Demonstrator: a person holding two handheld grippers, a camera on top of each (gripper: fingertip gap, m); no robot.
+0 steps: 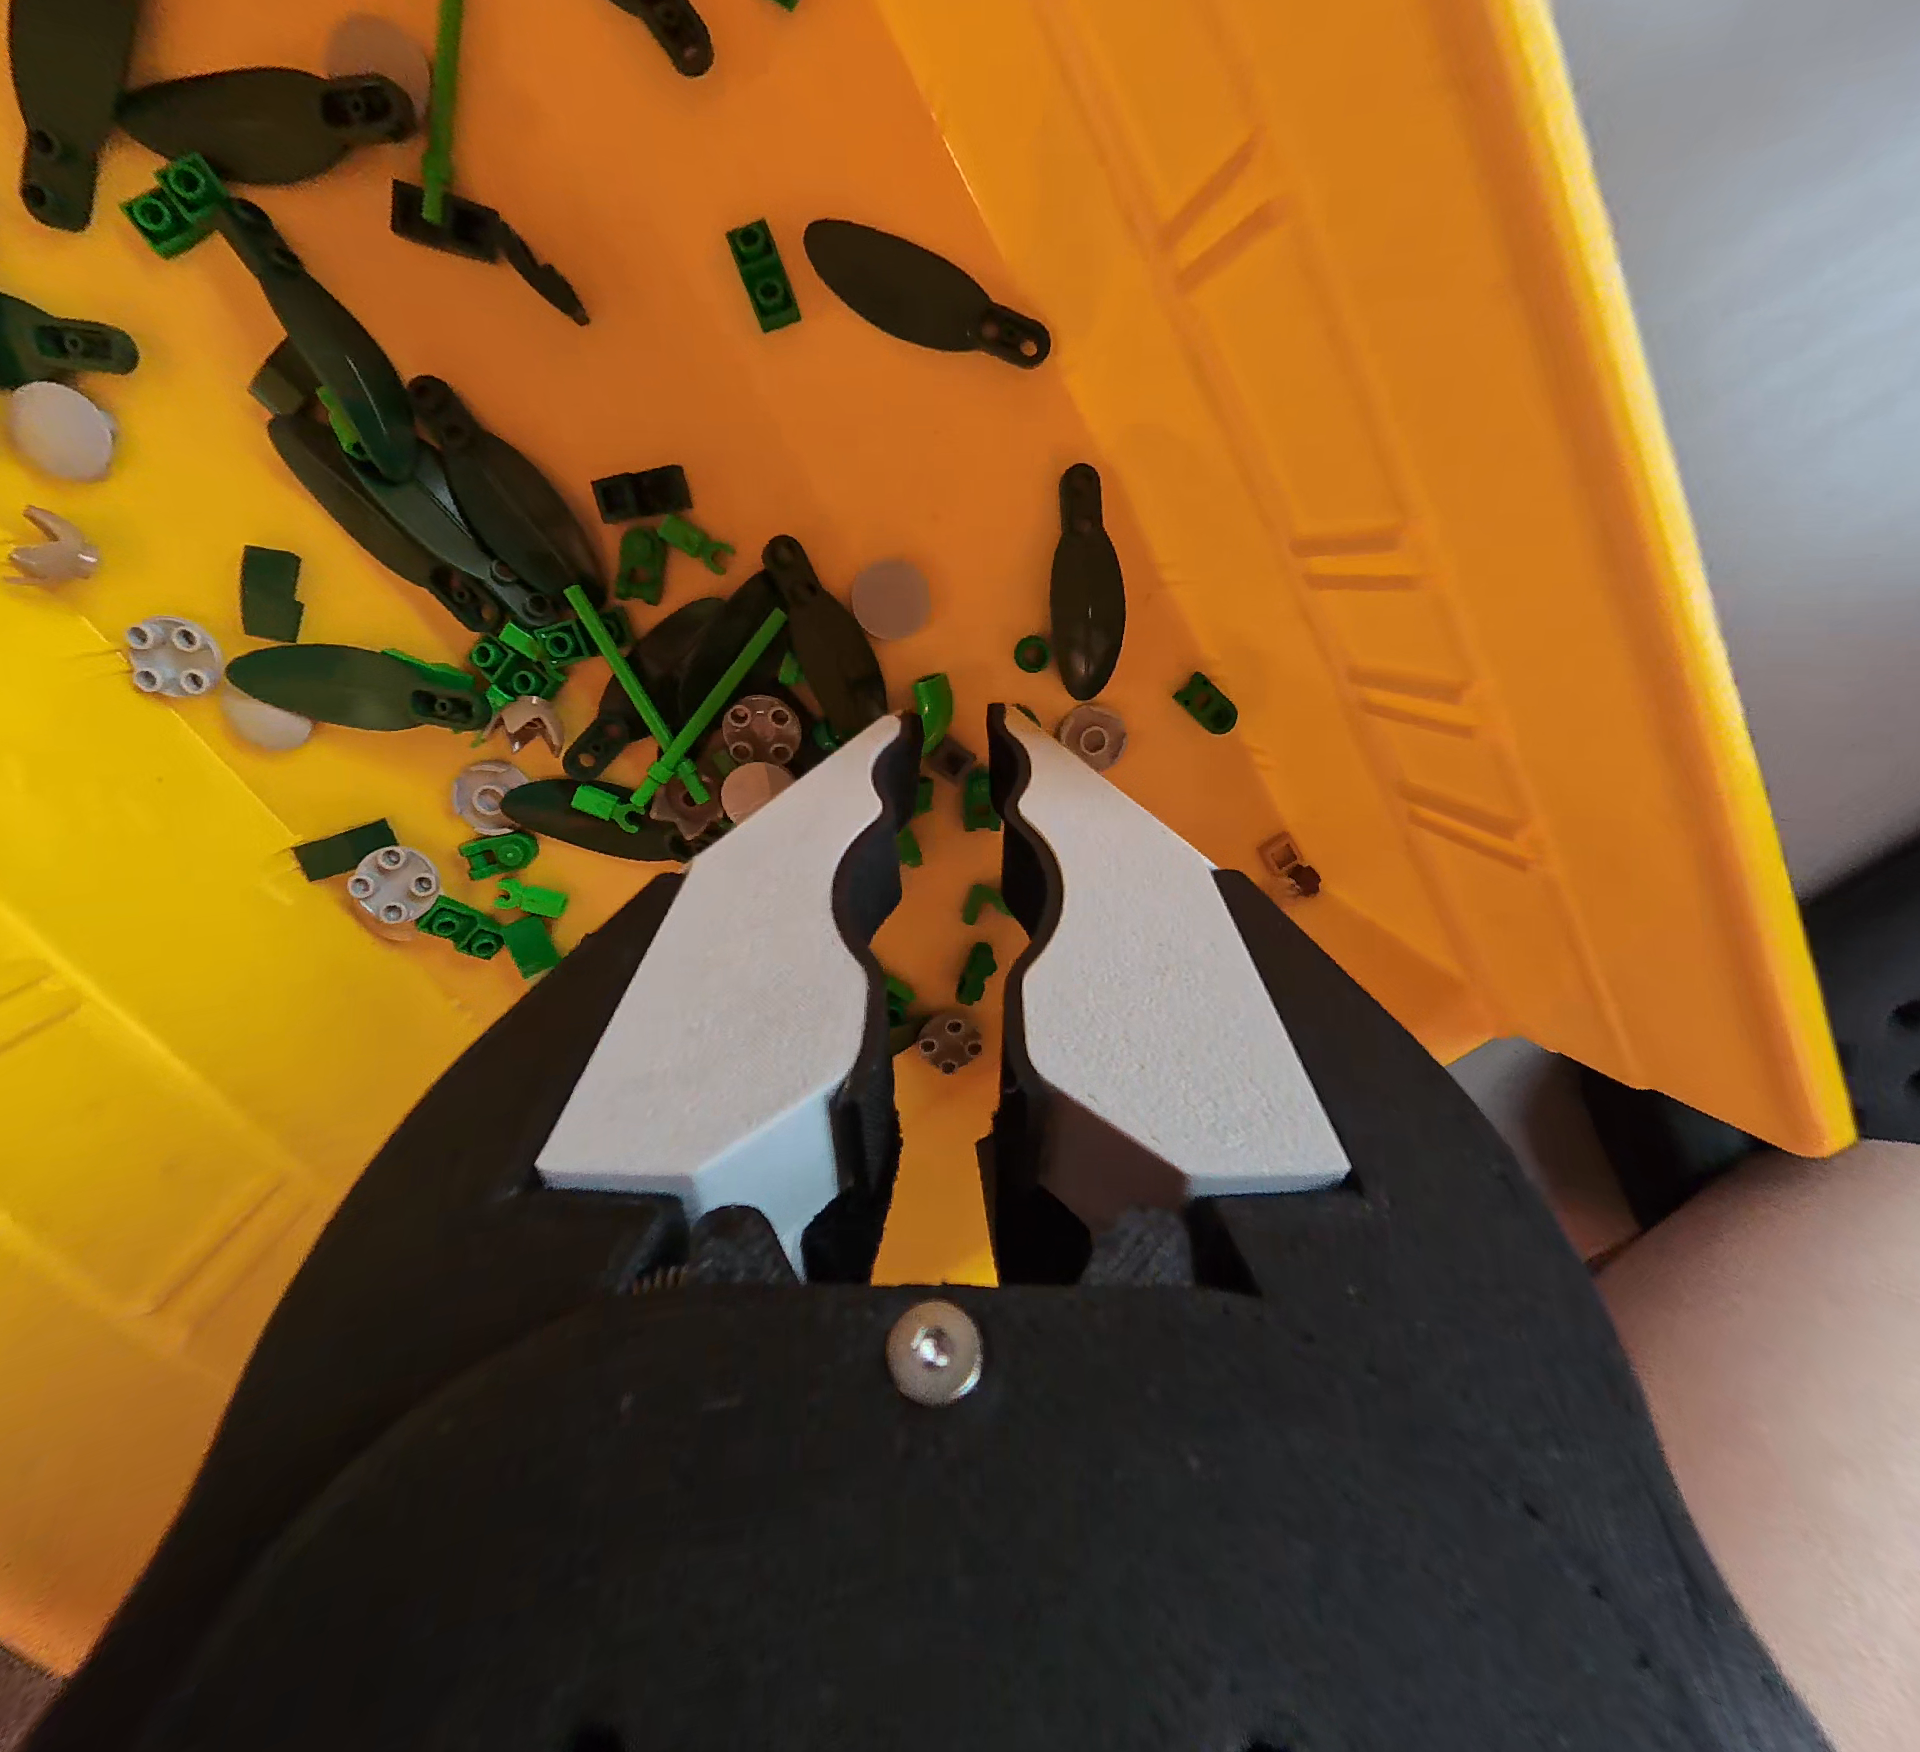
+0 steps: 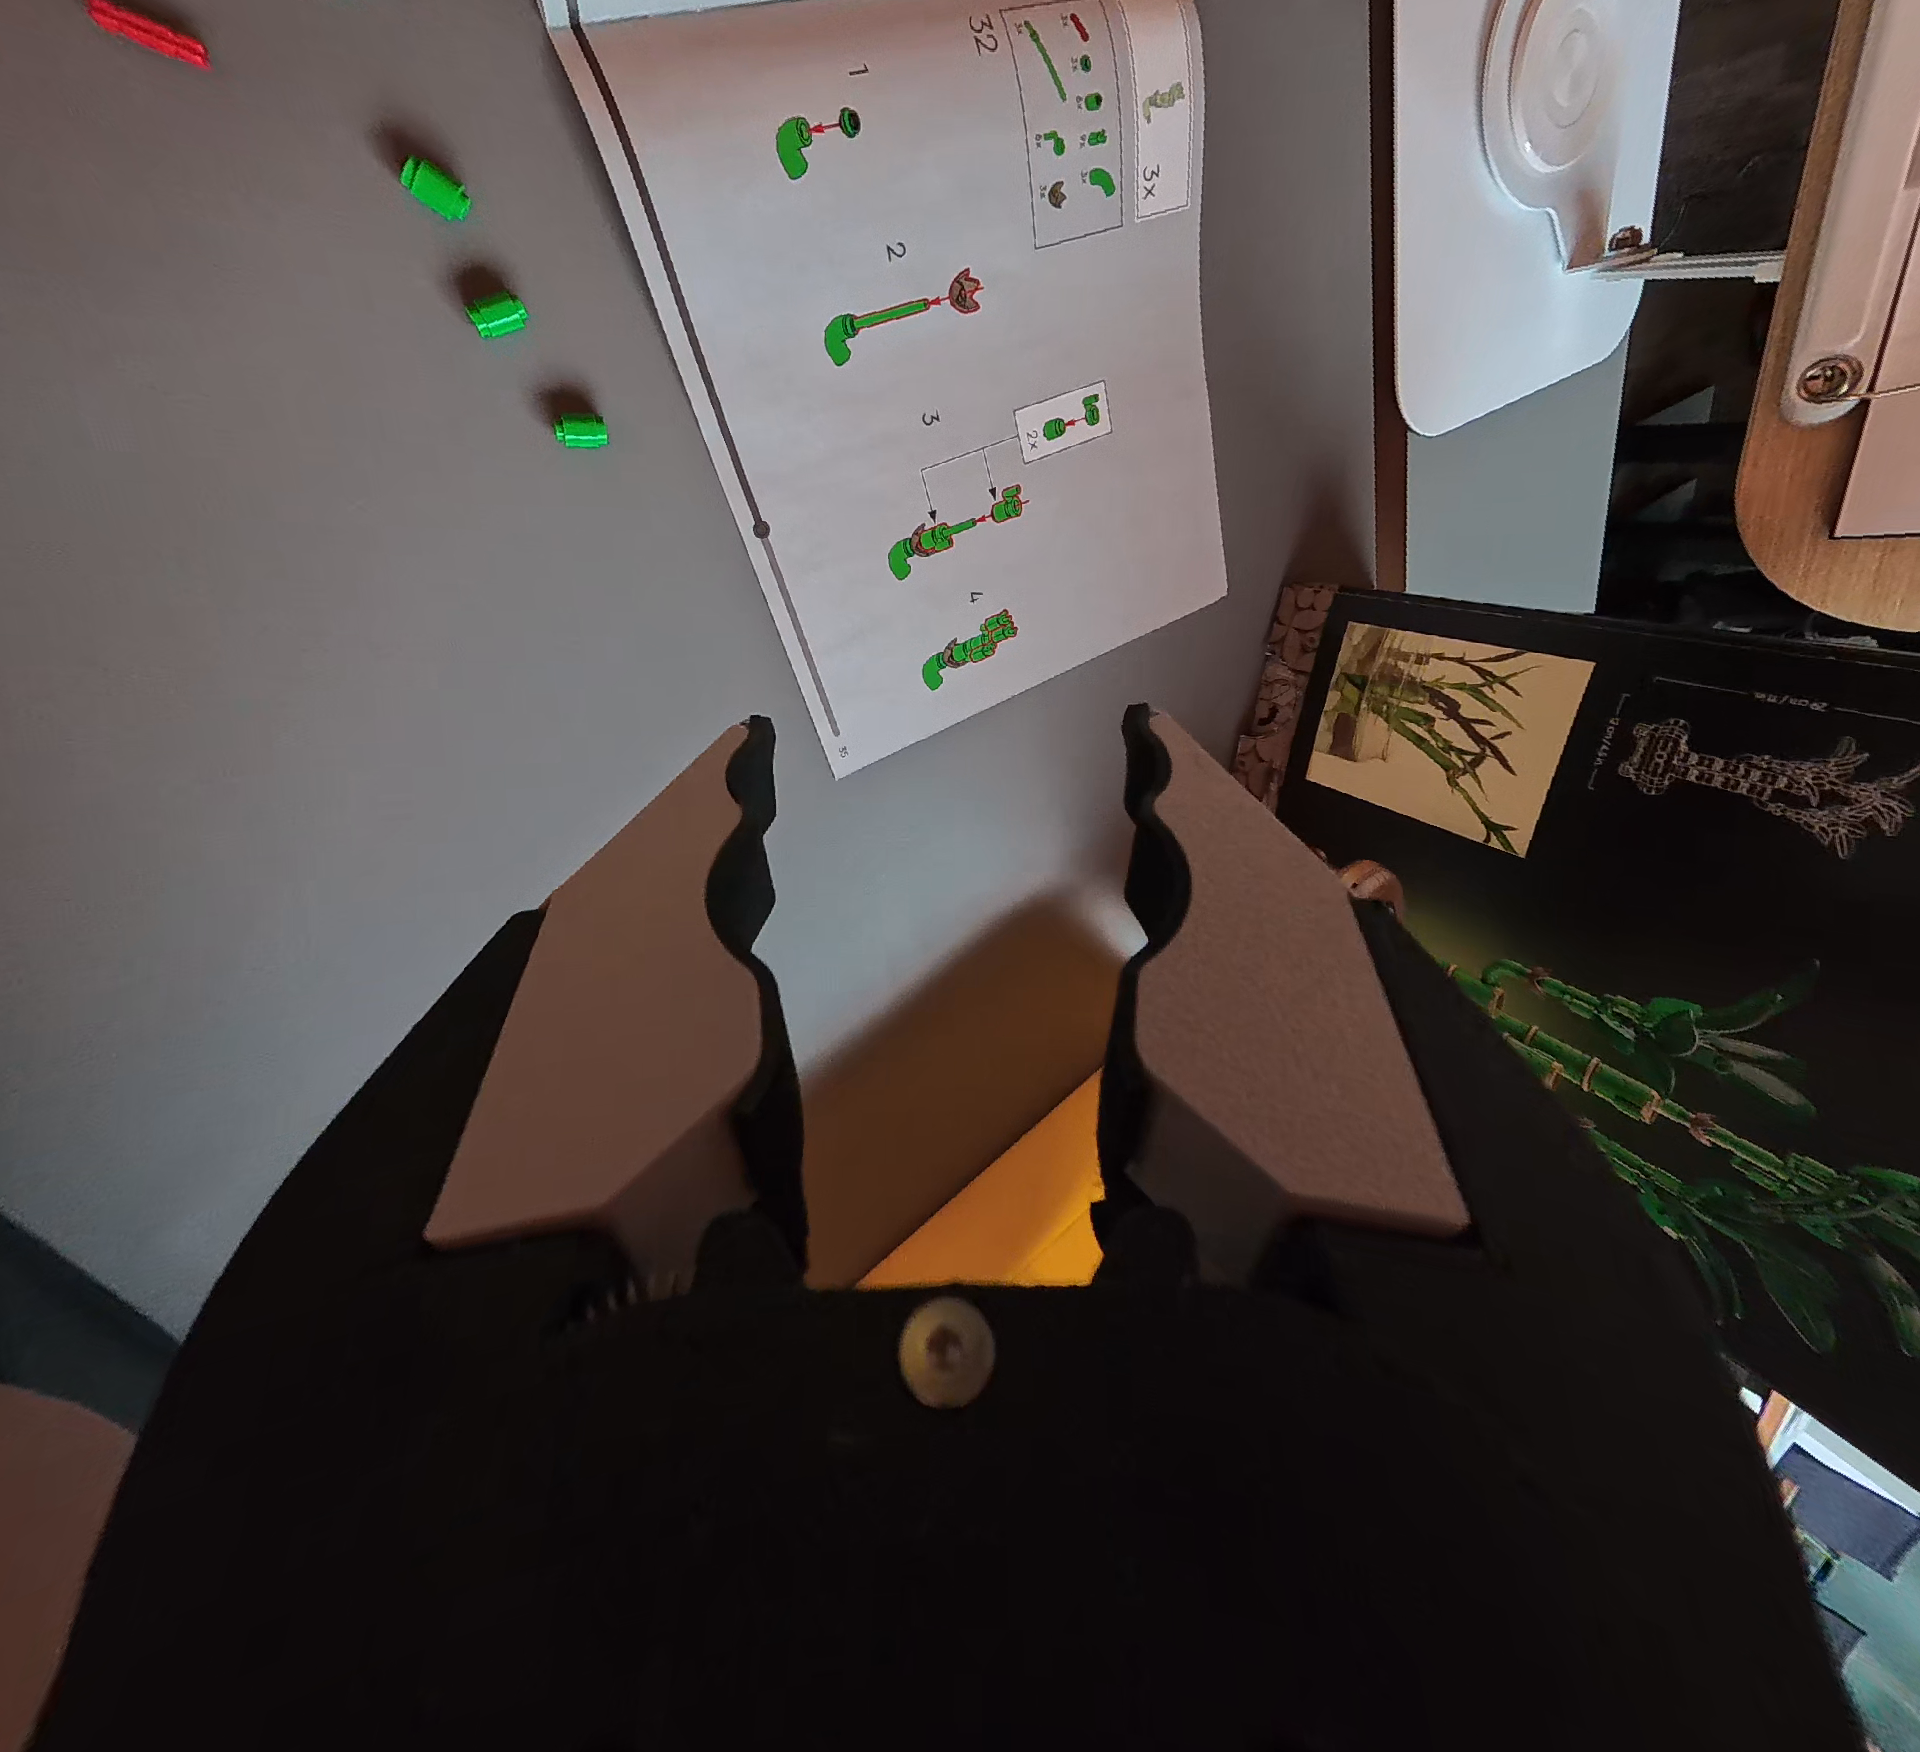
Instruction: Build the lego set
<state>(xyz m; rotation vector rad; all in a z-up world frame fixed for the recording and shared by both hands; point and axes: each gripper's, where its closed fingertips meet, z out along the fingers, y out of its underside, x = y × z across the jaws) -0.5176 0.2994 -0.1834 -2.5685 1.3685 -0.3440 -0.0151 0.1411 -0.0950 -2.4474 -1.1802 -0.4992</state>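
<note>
Grey desk [image 2: 312, 663] under my right tool, yellow-orange tray [image 1: 1299, 352] under my left.

Left wrist view, near to far: my left tool [image 1: 954, 726] hangs low over the tray w/ fingers [image 1: 790, 892] only a narrow gap apart, nothing clamped btwn them. Down in that gap I see a small brown round stud piece [image 1: 950, 1042] and a few tiny green clips lying on the tray floor. Just past the tips sits a curved bright-green elbow piece [image 1: 933, 700], close to the left finger tip; can't tell if it touches. Left of that, a heap of dark green leaf pieces [image 1: 436, 497] mixed w/ thin bright-green rods [image 1: 623, 663], grey round plates [image 1: 891, 599] and small green plates. More leaves are scattered farther up the tray. Tray wall rises on the right.

Right wrist view: my right tool [image 2: 943, 726] is spread wide, empty, hovering above the desk. A bit of the orange tray shows below, btwn the finger bases. Ahead lies an open instruction booklet [image 2: 935, 300], flat on the desk. Right of it, the dark set box [image 2: 1610, 871] w/ a plant picture. Left and farther off, a row of small bright-green cylinder pieces [image 2: 497, 315], well apart from each other, then red rod pieces [image 2: 145, 29] at the far corner.
</note>
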